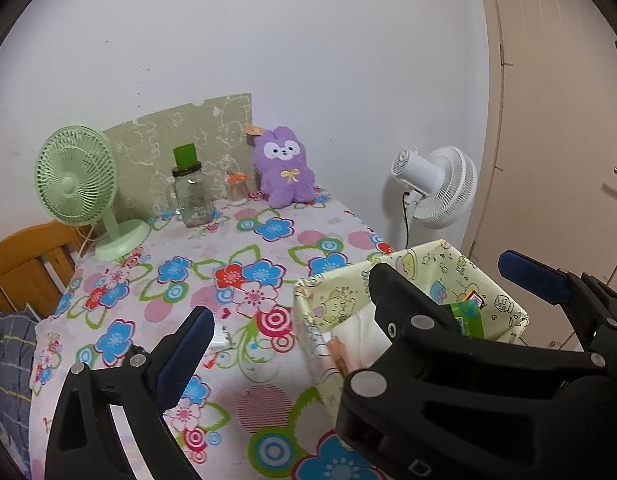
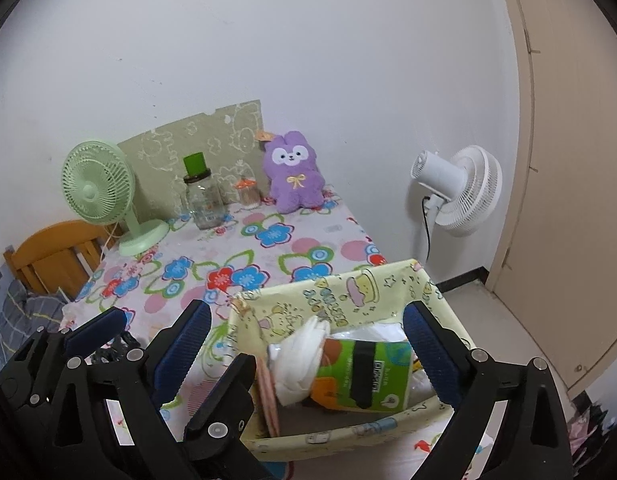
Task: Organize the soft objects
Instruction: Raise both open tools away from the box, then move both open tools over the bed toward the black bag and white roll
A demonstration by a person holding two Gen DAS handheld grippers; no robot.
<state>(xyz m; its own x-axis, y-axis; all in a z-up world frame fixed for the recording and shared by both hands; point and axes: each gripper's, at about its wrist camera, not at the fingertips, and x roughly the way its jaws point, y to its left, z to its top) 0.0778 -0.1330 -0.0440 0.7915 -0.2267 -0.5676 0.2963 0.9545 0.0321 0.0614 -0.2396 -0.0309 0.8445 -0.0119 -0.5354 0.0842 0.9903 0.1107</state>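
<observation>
A yellow-green cartoon-print fabric box (image 2: 340,300) stands at the table's near right corner. In it lie a green tissue pack (image 2: 360,380) with white tissue sticking out, a white cloth (image 1: 356,328) and a pink flat item (image 2: 268,396). My right gripper (image 2: 308,320) hangs open above the box, pads clear of the pack. My left gripper (image 1: 304,312) is open just left of the box over the tablecloth; the right gripper's black finger (image 1: 388,292) hides its right finger. A purple plush bunny (image 1: 284,168) (image 2: 294,174) sits upright at the table's back against the wall.
On the floral tablecloth (image 1: 244,264) stand a green desk fan (image 1: 78,184), a glass jar with a green lid (image 1: 190,192) and a small orange-lidded jar (image 1: 236,192). A white floor fan (image 2: 460,192) stands right of the table, a wooden chair (image 2: 56,256) left, a door (image 2: 568,160) far right.
</observation>
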